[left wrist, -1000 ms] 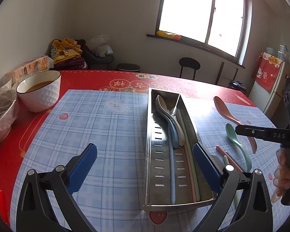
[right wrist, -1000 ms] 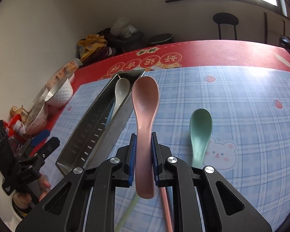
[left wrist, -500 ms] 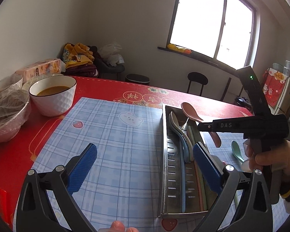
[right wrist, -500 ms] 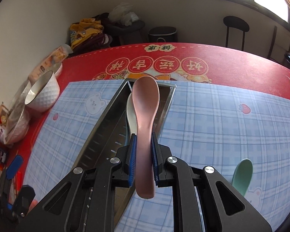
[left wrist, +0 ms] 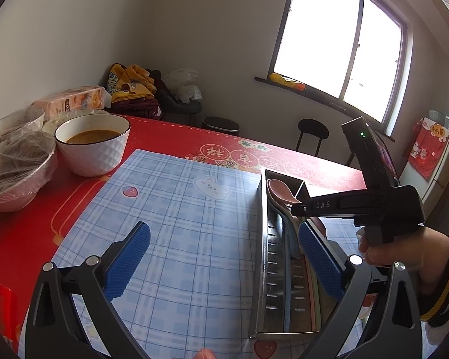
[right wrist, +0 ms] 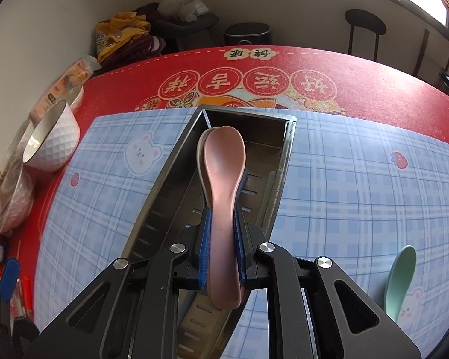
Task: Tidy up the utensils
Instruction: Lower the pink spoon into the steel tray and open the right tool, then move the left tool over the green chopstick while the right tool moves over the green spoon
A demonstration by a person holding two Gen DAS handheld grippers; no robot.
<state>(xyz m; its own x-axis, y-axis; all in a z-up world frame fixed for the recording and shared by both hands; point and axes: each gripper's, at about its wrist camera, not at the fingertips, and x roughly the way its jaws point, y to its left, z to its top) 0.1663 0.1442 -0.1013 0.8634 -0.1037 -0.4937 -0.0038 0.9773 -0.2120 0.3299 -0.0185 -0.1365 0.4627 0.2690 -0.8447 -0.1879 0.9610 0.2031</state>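
Observation:
My right gripper (right wrist: 221,233) is shut on the handle of a pink spoon (right wrist: 224,167), whose bowl hangs over the far end of a steel utensil tray (right wrist: 164,185), just above a pale spoon lying there. The left wrist view shows the same pink spoon (left wrist: 280,190) low in the tray (left wrist: 262,257), with the right gripper (left wrist: 314,205) and a hand behind it. My left gripper (left wrist: 224,264) stands open and empty over the blue checked mat, its right finger over the tray's near half. A green spoon (right wrist: 401,278) lies on the mat right of the tray.
A white bowl of brown soup (left wrist: 92,143) and plastic-wrapped bowls (left wrist: 15,170) stand at the table's left edge, with a tissue pack (left wrist: 71,103) behind. Chairs and a stool stand beyond the red table's far edge.
The right gripper carried the pink spoon leftward from over the mat to above the tray, then lowered it toward the tray's far end. The left gripper shifted slightly and stayed open.

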